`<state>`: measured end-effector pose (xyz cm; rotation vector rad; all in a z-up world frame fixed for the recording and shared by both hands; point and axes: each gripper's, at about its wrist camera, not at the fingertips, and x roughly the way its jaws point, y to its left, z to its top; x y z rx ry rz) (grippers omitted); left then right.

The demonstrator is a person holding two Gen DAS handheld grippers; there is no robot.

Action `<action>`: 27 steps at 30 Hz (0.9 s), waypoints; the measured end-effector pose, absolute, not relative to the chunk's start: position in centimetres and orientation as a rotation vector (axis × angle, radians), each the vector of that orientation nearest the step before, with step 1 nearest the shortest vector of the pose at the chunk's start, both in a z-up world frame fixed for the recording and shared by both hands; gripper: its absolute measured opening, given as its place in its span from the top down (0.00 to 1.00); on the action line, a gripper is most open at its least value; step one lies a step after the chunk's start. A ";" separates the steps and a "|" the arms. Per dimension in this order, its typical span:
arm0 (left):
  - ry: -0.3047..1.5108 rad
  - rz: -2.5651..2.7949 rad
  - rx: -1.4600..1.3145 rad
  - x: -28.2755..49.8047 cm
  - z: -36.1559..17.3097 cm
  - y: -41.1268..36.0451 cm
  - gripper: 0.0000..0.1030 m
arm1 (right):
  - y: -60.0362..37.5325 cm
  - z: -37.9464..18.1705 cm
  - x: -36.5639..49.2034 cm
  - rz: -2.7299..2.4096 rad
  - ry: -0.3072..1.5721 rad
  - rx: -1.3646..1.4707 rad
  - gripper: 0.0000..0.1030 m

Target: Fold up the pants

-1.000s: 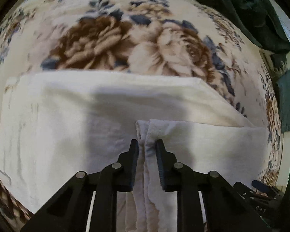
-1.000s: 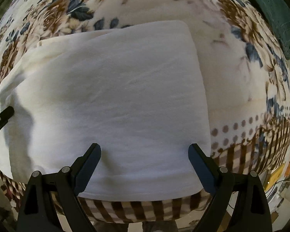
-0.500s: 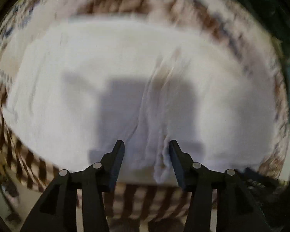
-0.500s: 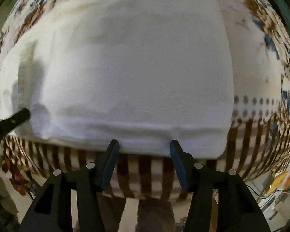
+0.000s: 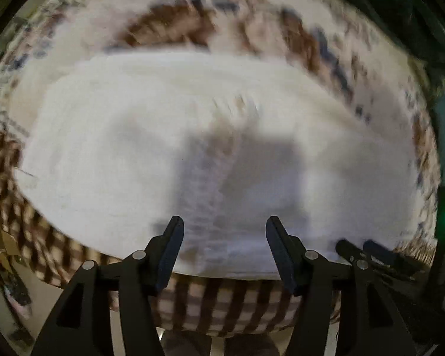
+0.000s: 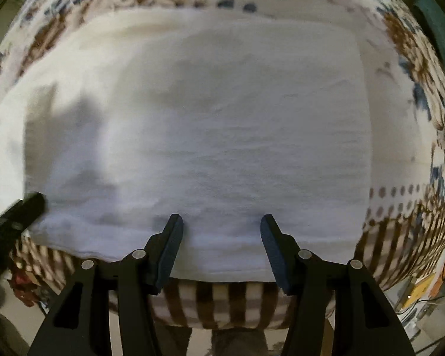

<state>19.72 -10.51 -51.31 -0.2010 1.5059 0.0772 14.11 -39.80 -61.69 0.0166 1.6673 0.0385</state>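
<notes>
The white pants lie folded into a flat rectangle on a floral blanket; they also show in the right wrist view. My left gripper is open and empty, just above the pants' near edge. My right gripper is open and empty over the same near edge, further right. The right gripper's tip shows at the lower right of the left wrist view, and the left gripper's tip at the left edge of the right wrist view. Both views are motion-blurred.
The blanket's brown striped border hangs over the near edge of the surface. Dark green cloth lies at the far right. Floor and clutter show below the edge at right.
My left gripper let go of the pants' fold and opened, then pulled back toward the near edge. My right gripper also drew back to the near edge, its jaws narrower than a second ago.
</notes>
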 end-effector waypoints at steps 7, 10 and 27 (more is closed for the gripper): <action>1.582 0.109 -0.194 18.9 -54.7 -8.9 0.46 | -40.6 -61.1 12.4 0.067 1.687 -0.036 0.44; 1.610 0.097 -0.290 18.3 -54.7 -7.0 0.45 | -40.8 -59.8 11.8 0.071 1.683 0.008 0.44; 1.461 0.174 -0.381 19.4 -51.2 -0.8 0.45 | -29.6 -60.1 20.6 0.379 1.685 0.304 0.89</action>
